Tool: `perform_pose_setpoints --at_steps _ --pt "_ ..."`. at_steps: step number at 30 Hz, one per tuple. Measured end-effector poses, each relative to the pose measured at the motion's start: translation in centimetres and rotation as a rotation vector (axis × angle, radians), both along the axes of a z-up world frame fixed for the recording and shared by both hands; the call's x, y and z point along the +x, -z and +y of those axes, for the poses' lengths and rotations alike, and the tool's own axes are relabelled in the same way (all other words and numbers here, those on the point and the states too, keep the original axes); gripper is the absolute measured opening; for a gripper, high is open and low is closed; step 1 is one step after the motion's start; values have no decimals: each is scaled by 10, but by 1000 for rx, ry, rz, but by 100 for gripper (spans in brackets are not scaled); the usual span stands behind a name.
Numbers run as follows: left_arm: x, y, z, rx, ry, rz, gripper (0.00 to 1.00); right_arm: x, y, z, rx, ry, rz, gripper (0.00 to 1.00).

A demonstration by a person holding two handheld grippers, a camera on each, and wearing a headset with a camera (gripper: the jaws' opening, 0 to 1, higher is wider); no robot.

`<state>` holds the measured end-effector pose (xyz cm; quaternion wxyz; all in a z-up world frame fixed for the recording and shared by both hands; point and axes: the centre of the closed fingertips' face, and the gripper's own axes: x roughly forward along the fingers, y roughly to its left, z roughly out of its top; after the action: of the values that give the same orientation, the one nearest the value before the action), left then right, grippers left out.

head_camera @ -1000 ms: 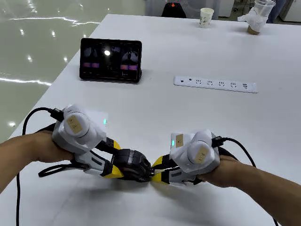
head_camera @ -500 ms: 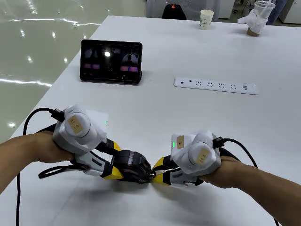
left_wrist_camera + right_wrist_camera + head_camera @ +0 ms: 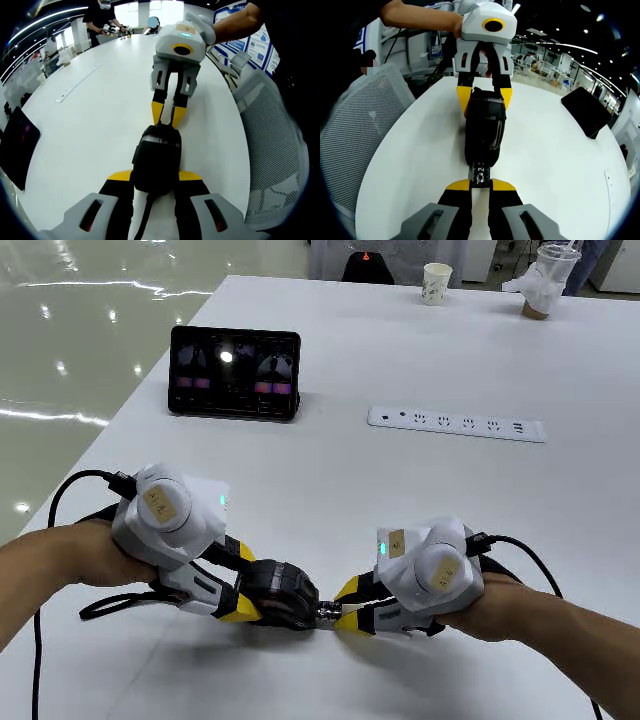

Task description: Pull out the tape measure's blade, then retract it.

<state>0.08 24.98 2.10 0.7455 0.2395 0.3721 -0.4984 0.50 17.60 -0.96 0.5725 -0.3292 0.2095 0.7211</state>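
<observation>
The pull looks barely begun. A short stub of blade (image 3: 480, 173) shows between the right hand-held gripper (image 3: 348, 606), whose jaws pinch its tip, and the tape measure (image 3: 281, 592) just ahead. The left hand-held gripper (image 3: 242, 580) is clamped on the case, low over the desk (image 3: 400, 480). Most of the draw and all of the retraction remain. The forearms lie low, and the two hand-held grippers point at each other.

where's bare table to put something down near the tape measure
Free: the white stretch between the tablet, the power strip and the tape measure. Crowded: the near edge, where the left tool clamps that tape measure and the right tool pinches its blade.
</observation>
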Motion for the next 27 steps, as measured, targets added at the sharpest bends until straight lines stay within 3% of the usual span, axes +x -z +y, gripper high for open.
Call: perform_pose_setpoints --at_steps 27 --pt "0 0 0 10 -2 1 25 5 0 -24 -8 19 10 8"
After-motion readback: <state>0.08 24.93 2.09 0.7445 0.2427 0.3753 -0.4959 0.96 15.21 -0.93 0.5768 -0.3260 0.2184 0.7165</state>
